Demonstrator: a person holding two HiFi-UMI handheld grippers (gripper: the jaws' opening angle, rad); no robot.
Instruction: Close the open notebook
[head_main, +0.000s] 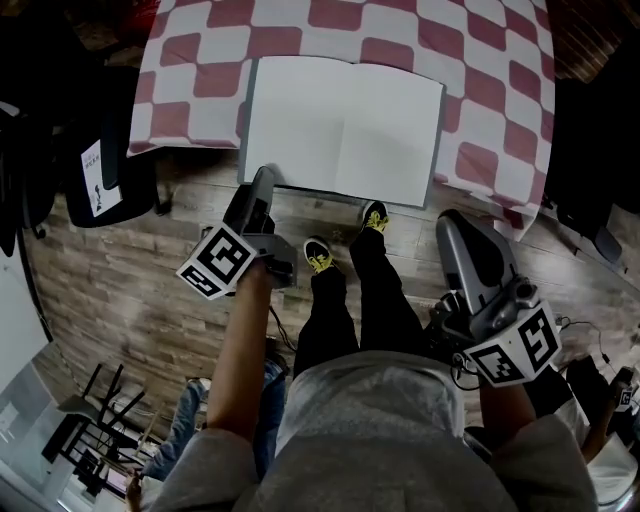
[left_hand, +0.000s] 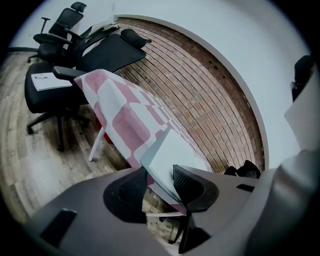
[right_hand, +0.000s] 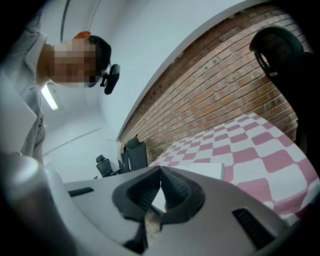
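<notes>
Notebook (head_main: 342, 128): lies open and flat, 2 blank white pages face up.
Notebook long axis: the spread runs left to right in the head view, along the front edge of the tabletop (head_main: 480, 70); the spine fold runs from far to near, with the near end tilted slightly right.
Notebook place: on the front middle of the tabletop, its near edge right at the front edge.
Left tool (head_main: 262, 178): at the near-left corner of the notebook. In the left gripper view the jaws stand apart with that corner between them, 1 pad just over the page, the other clear of the underside, so it isn't clamped.
Right tool (head_main: 452, 225): held in front of the tabletop, near the near-right corner of the notebook and apart from it. Its jaw tips meet and it is clenched on nothing.
Surface: a pink and white checked cloth covers the tabletop and hangs over the sides.
Floor (head_main: 120, 290): grey-brown wood planks.
Wall (left_hand: 210, 100): red brick behind the tabletop, white above.
Chair (head_main: 105, 180): black office chair left of the tabletop, with a sheet of paper (left_hand: 50, 80) on its seat.
</notes>
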